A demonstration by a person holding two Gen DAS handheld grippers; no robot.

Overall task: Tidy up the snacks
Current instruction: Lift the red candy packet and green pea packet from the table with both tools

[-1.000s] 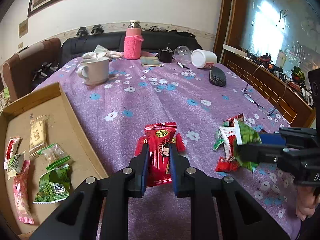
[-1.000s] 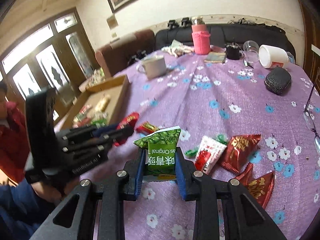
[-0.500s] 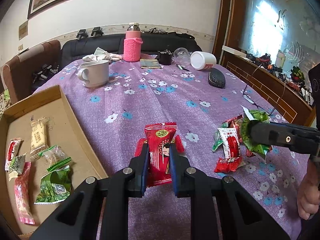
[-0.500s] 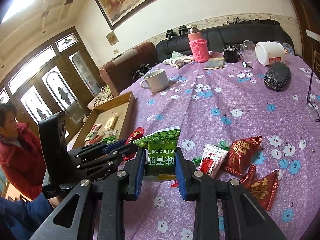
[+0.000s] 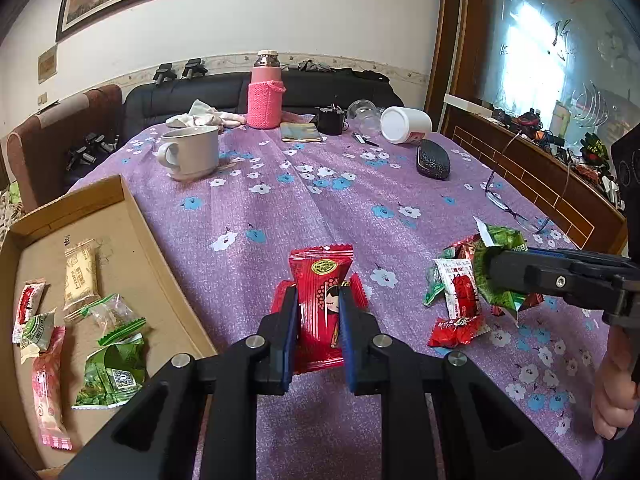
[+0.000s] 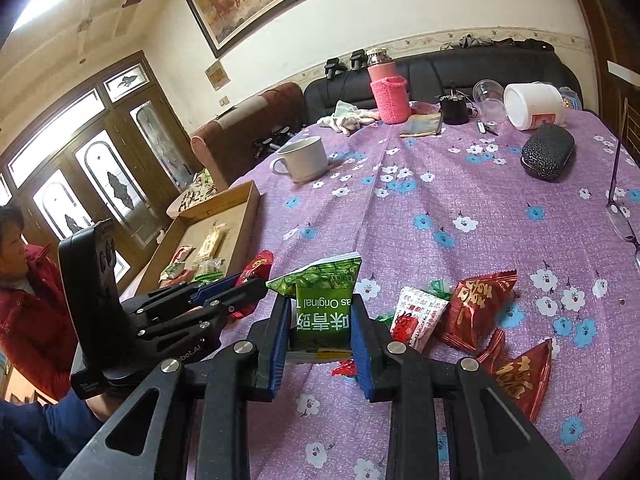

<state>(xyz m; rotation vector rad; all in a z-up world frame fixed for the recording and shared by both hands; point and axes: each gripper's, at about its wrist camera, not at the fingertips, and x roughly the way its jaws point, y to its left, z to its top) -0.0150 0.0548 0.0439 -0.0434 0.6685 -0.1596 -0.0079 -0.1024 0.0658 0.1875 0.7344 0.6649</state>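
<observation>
The left gripper [image 5: 318, 322] is clamping its jaws on a red snack packet [image 5: 322, 300] above the tabletop [image 5: 304, 204], presumably carrying it to the cardboard tray [image 5: 132, 216] alongside. The right gripper [image 6: 320, 330] is pinching a green packet [image 6: 322, 304], lifted clear of the loose pile.

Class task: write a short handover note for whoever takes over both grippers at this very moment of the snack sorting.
Left gripper: shut on a red face-print snack packet.
Right gripper: shut on a green pea packet.
Done: several snacks lie in the shallow cardboard tray at the table's left.
Left: both held packets, plus the loose pile of red and white packets on the purple flowered cloth.
</observation>
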